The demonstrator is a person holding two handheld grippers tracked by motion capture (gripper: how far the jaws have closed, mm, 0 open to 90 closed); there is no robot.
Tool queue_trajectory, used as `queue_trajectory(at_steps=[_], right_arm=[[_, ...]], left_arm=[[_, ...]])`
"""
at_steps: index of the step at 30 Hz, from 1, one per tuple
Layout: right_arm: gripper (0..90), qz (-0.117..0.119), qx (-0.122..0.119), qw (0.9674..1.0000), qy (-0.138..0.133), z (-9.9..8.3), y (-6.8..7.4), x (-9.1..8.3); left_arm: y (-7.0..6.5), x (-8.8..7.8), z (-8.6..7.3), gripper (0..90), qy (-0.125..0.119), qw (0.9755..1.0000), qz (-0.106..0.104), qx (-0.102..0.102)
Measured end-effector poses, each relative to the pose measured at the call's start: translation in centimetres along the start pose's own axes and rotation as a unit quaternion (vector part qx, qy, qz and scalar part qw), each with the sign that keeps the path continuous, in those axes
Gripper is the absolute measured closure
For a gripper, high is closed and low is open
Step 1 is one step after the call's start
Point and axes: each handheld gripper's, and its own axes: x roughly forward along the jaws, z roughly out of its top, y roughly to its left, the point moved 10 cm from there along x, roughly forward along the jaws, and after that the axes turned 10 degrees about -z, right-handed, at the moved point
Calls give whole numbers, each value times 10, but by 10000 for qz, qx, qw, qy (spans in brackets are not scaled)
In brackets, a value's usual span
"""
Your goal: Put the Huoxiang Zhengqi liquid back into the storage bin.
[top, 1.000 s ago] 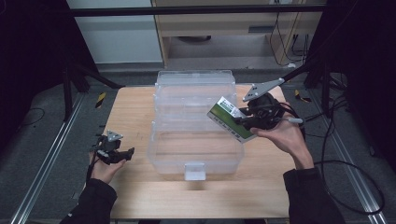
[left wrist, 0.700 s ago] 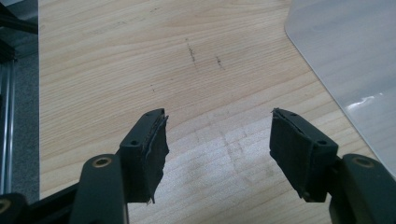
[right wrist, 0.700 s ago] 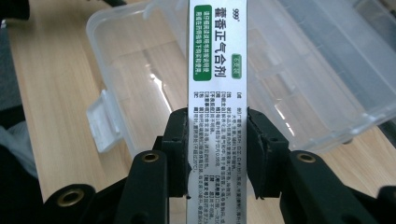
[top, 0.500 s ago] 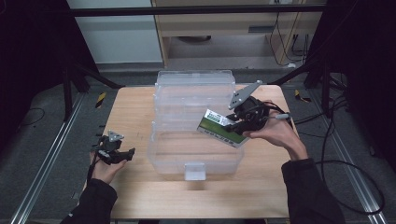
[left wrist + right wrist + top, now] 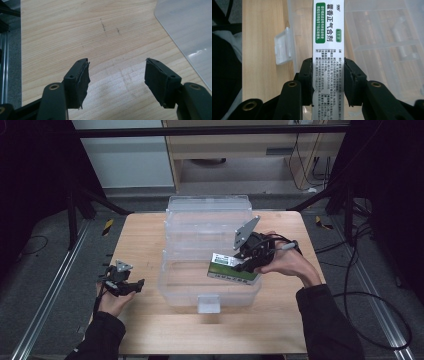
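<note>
A white and green medicine box (image 5: 231,267) (image 5: 328,37) hangs over the front part of a clear plastic bin (image 5: 172,285), inside its rim. My right gripper (image 5: 246,265) (image 5: 328,75) is shut on that box, with its black pads (image 5: 308,77) pressed on the long sides. The bin's lid (image 5: 210,212) stands open at the back, and its white latch (image 5: 208,303) (image 5: 283,48) sits on the front wall. At the table's left my left gripper (image 5: 135,285) (image 5: 117,75) rests low over bare wood, open, with nothing between its pads (image 5: 83,78).
The bin takes up the middle of the wooden table (image 5: 145,240). Bare wood lies to its left and along the front edge. Metal rails (image 5: 45,305) run beside the table, and cables (image 5: 360,295) trail on the floor at the right.
My right gripper has carried the medicine box leftward and down, from above the bin's right edge into its front part. The left gripper has stayed where it was.
</note>
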Motion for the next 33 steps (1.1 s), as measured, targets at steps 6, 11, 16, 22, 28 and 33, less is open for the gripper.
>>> queue_trajectory(at_steps=[6,11,16,22,28,33], right_arm=[[637,65,-284,9994,164,-3,6,10],[637,37,-385,9987,334,-7,6,17],[636,100,-409,9983,393,-12,8,24],[635,115,-451,9971,598,-23,10,34],[634,174,-499,9962,690,-28,13,40],[634,191,-493,9957,761,-31,14,44]], left_arm=[[1,0,-1,357,7,10000,1,-9],[1,0,0,357,-7,10000,-7,-10],[1,0,-1,356,8,10000,-5,-5],[1,1,-1,356,22,10000,-8,-1],[1,1,-2,356,40,10000,-3,7],[1,1,-2,356,49,10000,-8,15]])
